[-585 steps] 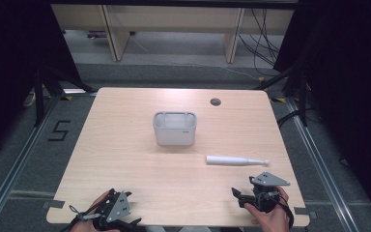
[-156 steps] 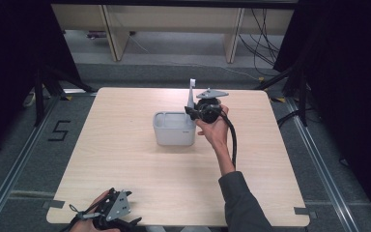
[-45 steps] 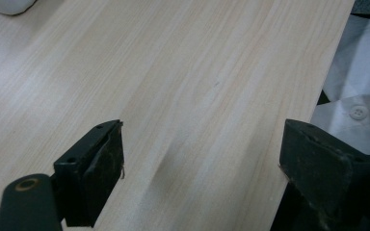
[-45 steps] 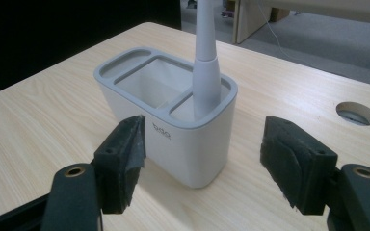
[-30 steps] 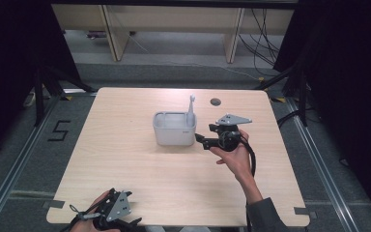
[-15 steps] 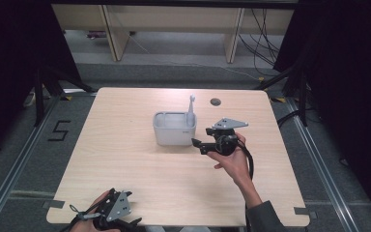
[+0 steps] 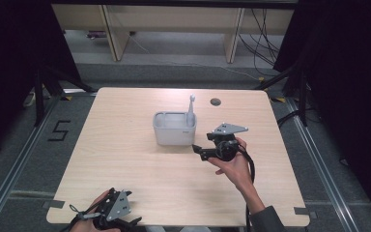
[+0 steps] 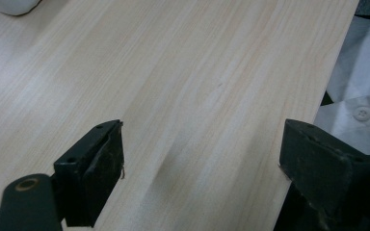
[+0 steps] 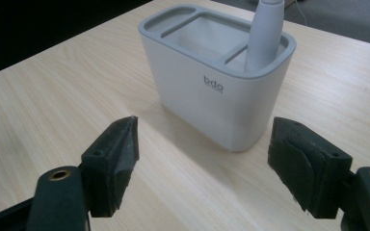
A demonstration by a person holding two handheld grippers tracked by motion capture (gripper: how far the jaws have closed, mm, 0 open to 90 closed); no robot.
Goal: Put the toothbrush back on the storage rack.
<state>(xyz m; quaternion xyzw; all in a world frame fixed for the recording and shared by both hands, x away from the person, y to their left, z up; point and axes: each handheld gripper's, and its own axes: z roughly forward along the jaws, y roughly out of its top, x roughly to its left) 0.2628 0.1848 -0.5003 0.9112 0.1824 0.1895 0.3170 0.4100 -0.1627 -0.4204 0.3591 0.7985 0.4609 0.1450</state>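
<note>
One toothbrush (image 7: 191, 107) stood in one grey-and-white holder (image 7: 174, 129), long axis near upright, head end up and tipped slightly; handle end down in the holder's small end compartment. In the right gripper view the toothbrush (image 9: 265, 33) sat in the compartment nearest the right-hand finger, and the holder (image 9: 212, 91) showed three compartments, the other two bare.

Right gripper (image 7: 199, 151) hovered just beside the holder, fingers pointed at its near corner. Jaws stood wide apart and had just been opening further, nothing between them; the holder lay just ahead of the fingertips, not touching.

Left gripper (image 7: 125, 223) sat at the near table edge, well apart from the holder. Its fingers stood apart over bare wood, gripping nothing.

Table (image 7: 125, 159): open wood on all sides of the holder; one dark round hole (image 7: 215, 102) beyond it, near the far edge.
</note>
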